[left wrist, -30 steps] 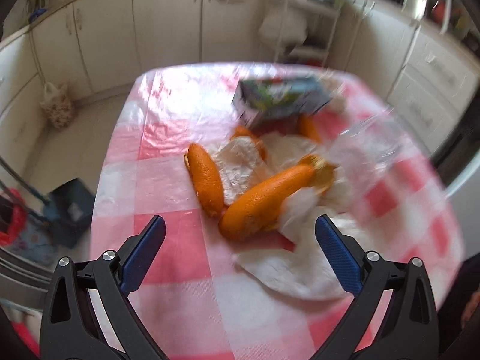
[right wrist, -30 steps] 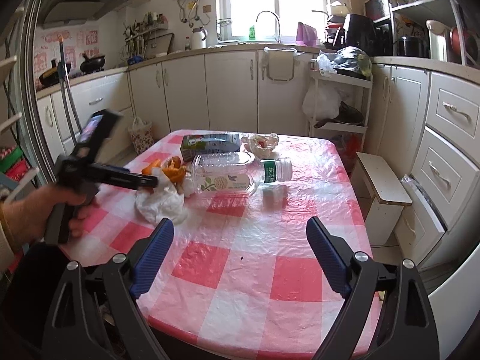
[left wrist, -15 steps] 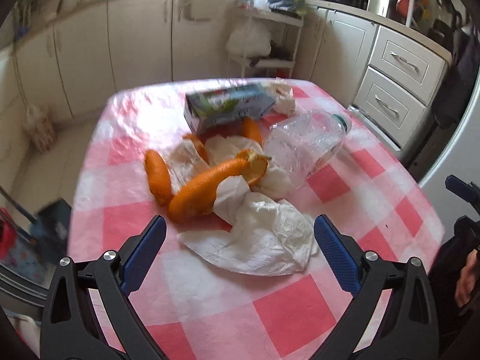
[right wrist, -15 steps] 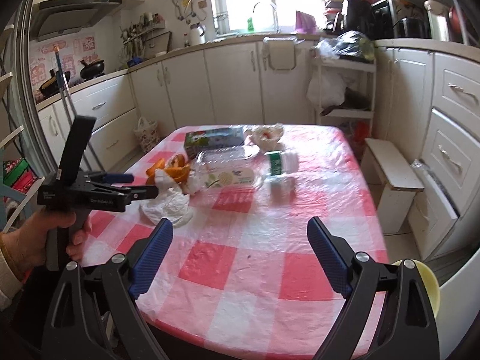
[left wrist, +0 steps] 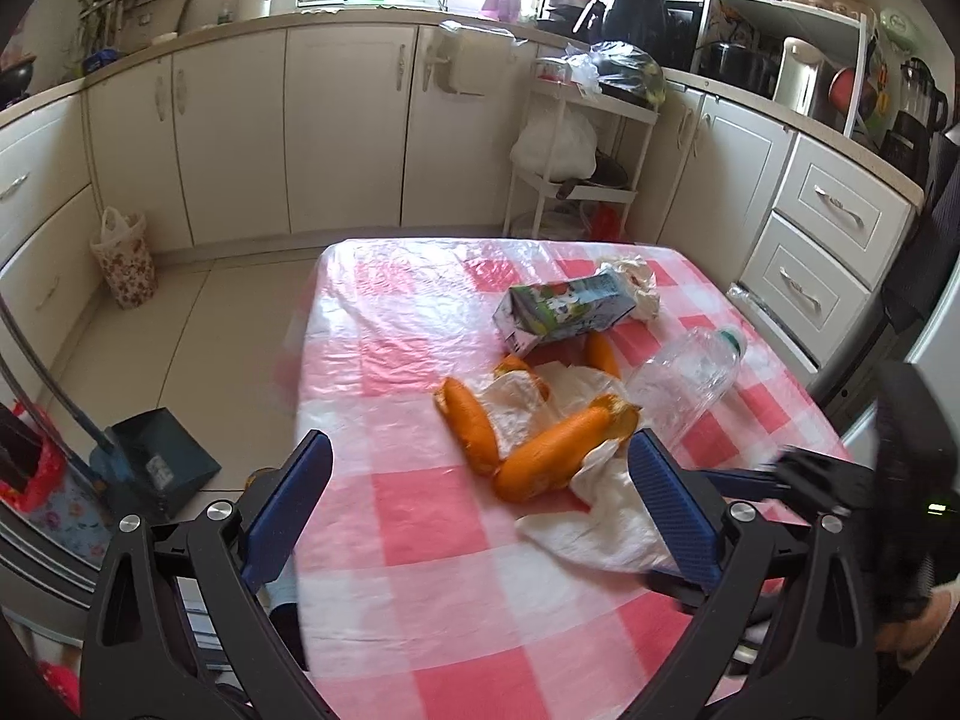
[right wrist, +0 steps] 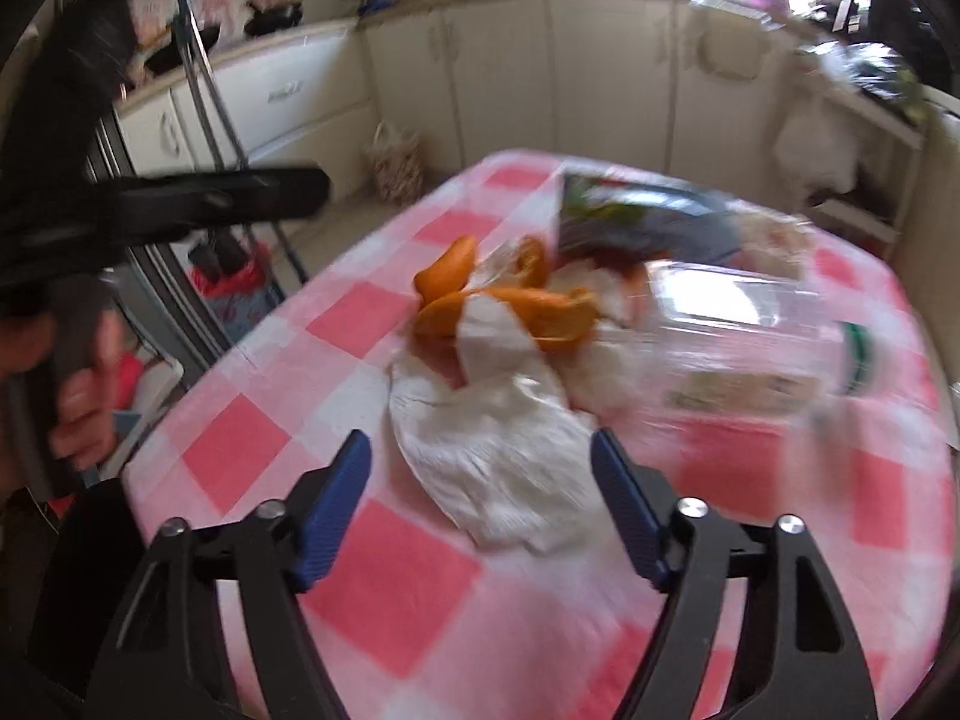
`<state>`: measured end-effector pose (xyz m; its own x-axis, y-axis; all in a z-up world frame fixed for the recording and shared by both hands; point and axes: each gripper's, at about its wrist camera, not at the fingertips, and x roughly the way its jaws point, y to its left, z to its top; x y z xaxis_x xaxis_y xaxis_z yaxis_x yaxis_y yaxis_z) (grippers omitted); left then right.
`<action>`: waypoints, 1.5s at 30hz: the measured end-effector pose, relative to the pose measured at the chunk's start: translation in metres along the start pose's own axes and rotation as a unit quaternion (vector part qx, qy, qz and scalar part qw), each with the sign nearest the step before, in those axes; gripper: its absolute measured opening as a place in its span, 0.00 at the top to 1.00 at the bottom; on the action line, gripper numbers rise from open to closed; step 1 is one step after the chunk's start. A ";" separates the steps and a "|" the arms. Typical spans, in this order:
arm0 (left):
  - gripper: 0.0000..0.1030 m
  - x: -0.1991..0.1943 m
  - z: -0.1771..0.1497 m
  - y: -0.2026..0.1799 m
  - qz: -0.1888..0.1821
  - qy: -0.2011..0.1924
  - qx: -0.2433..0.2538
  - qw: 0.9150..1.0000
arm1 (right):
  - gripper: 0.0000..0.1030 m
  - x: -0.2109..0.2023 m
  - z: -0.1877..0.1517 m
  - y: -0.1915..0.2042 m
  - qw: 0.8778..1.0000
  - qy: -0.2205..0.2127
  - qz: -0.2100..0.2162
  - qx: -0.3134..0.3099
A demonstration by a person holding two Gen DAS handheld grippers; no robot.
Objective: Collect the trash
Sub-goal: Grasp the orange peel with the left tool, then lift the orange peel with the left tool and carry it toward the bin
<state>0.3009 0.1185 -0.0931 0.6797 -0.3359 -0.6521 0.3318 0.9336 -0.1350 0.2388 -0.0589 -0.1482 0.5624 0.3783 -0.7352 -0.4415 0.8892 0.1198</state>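
Note:
Trash lies on a red-and-white checked table [left wrist: 420, 528]: orange peels [left wrist: 552, 450], a crumpled white tissue [left wrist: 606, 522], a milk carton [left wrist: 564, 312] and a clear plastic bottle [left wrist: 684, 384]. My left gripper [left wrist: 480, 516] is open and empty, above the table's near left part, short of the peels. My right gripper [right wrist: 480, 510] is open and empty, with the tissue [right wrist: 498, 468] between its fingers' reach. The peels [right wrist: 504, 300], carton [right wrist: 648, 222] and bottle [right wrist: 744, 354] lie just beyond it. The right gripper's body shows at the right in the left wrist view [left wrist: 852, 492].
A blue dustpan [left wrist: 156, 462] and a red bag stand on the floor left of the table. White cabinets, a wire rack [left wrist: 576, 168] with bags and a patterned bag [left wrist: 123, 258] line the far walls. The left gripper's body crosses the upper left of the right wrist view [right wrist: 198, 204].
My right gripper has swung in fast from the table's far side to just in front of the tissue. My left gripper has pulled back and left, so the trash sits farther right.

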 end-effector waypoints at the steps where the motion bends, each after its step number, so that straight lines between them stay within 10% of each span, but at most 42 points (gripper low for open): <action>1: 0.07 0.000 -0.001 0.001 -0.001 0.002 0.006 1.000 | 0.42 0.007 0.002 0.002 1.000 0.011 -0.003 -0.005; 6: 0.07 0.015 -0.001 -0.009 -0.012 0.018 0.039 0.999 | 0.87 0.013 0.004 -0.003 0.999 0.036 -0.012 -0.017; 13: 0.07 0.065 -0.004 -0.054 -0.016 0.060 0.129 0.990 | 0.93 -0.039 -0.038 -0.041 0.997 0.069 -0.028 -0.002; 18: 0.18 0.097 -0.009 -0.084 0.003 0.085 0.188 0.978 | 0.93 -0.078 -0.074 -0.071 0.995 0.068 -0.043 0.058; 27: 0.77 0.102 -0.018 -0.085 0.003 0.138 0.141 0.980 | 0.93 -0.085 -0.078 -0.080 0.995 0.058 -0.037 0.075; 33: 0.79 0.069 -0.041 -0.083 -0.047 0.159 0.090 0.982 | 0.92 -0.087 -0.077 -0.080 0.995 0.052 -0.029 0.075; 37: 0.69 0.060 -0.052 -0.091 -0.040 0.157 0.091 0.983 | 0.57 -0.089 -0.077 -0.077 0.996 0.043 -0.025 0.071; 40: 0.58 0.062 -0.050 -0.094 -0.027 0.147 0.090 0.985 | 0.51 -0.090 -0.076 -0.072 0.997 0.034 -0.030 0.055; 45: 0.68 0.068 -0.047 -0.101 -0.020 0.139 0.081 0.987 | 0.50 -0.080 -0.079 -0.070 0.997 0.047 -0.037 0.046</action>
<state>0.2830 0.0074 -0.1590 0.4660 -0.3033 -0.8312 0.4699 0.8808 -0.0579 0.1696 -0.1716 -0.1501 0.5211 0.2880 -0.8035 -0.3329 0.9354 0.1194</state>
